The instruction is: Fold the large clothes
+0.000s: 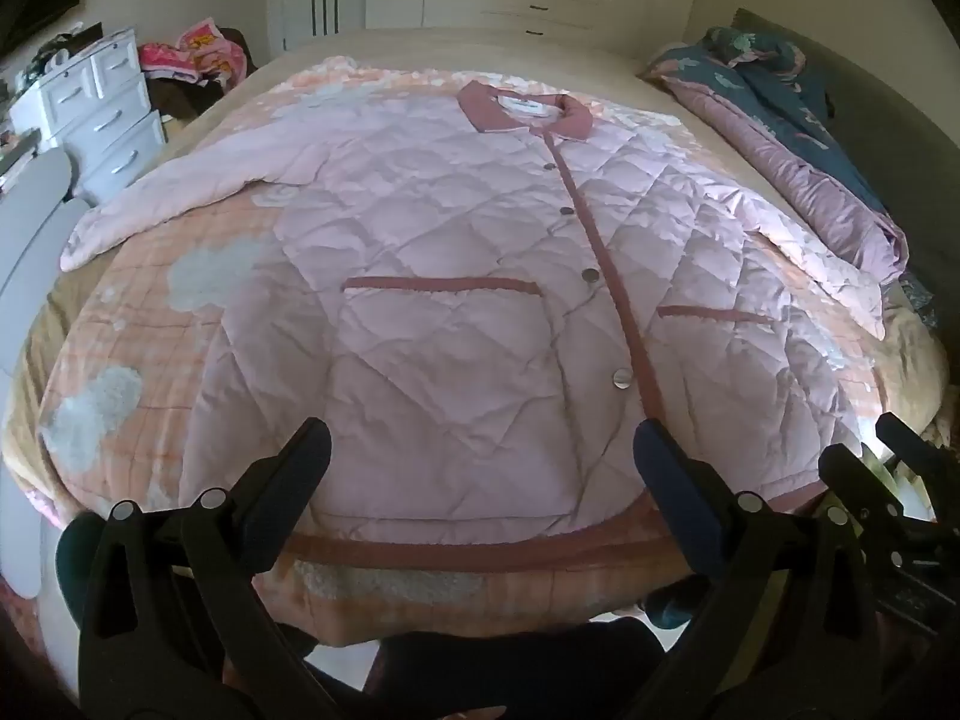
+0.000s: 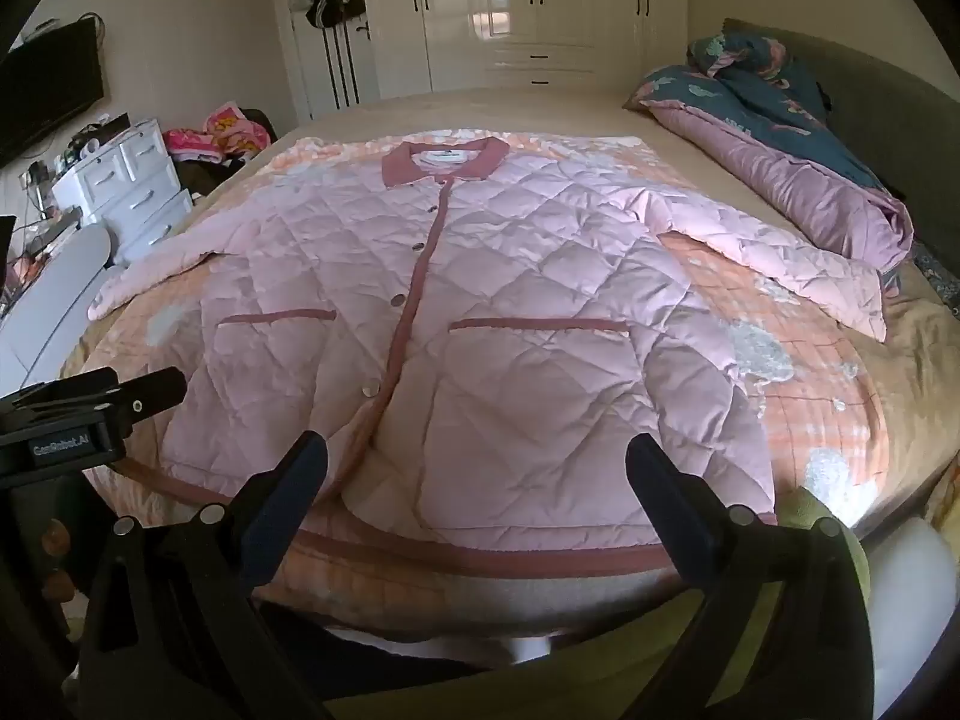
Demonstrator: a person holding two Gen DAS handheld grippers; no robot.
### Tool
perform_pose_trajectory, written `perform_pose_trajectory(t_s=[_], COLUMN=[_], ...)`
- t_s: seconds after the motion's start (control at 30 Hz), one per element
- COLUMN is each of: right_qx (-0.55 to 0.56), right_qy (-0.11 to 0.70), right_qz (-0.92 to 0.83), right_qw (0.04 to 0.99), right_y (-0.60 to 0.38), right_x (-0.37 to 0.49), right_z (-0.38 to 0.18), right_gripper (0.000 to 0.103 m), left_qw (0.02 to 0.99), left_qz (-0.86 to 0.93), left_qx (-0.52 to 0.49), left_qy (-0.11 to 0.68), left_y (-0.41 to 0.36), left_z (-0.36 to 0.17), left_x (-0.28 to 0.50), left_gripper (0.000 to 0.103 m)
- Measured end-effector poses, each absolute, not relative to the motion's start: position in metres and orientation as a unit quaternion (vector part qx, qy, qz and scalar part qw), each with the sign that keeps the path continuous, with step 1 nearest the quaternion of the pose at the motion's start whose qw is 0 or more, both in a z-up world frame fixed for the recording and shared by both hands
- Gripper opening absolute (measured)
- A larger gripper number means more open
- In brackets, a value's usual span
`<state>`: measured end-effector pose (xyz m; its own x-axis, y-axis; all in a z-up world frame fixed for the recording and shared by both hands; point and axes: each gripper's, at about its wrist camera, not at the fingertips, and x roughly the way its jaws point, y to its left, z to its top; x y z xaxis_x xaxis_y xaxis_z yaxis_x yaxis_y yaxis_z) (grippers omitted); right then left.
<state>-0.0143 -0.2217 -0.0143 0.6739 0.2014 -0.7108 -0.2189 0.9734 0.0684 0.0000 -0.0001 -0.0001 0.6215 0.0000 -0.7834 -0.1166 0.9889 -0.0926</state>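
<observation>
Pink quilted jacket (image 1: 456, 300) lies flat, buttoned, across the bed (image 1: 420, 54), likely light, puffy and slippery, so pinch at the sleeve cuffs or near hem; left gripper (image 1: 480, 450) and right gripper (image 2: 477, 462) both spread wide, empty.

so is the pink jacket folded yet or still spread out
Spread out: the jacket lies flat on the bed, buttoned, both sleeves out to the sides.

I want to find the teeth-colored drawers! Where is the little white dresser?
The white dresser stands on the left side of both wrist views, on the floor beside the bed, just past the pink jacket's outstretched sleeve, near a pink patterned heap.
</observation>
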Motion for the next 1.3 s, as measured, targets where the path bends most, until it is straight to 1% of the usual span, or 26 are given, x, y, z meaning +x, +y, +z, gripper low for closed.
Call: perform_pose_trajectory(t_s=[0.67, 1.3], right_qx=[-0.015, -0.016], right_qy=[0.372, 0.37], right_qz=[0.112, 0.109], right_qw=[0.921, 0.922], right_y=[-0.223, -0.223], right_x=[-0.018, -0.021], right_z=[-0.008, -0.006], right_gripper=[0.099, 0.099], left_qw=[0.898, 0.9], left_qz=[0.033, 0.029], left_qx=[-0.063, -0.064], left_qy=[0.435, 0.429], left_y=[-0.011, -0.006], left_z=[0.003, 0.007], left_x=[0.004, 0.001], left_gripper=[0.095, 0.095])
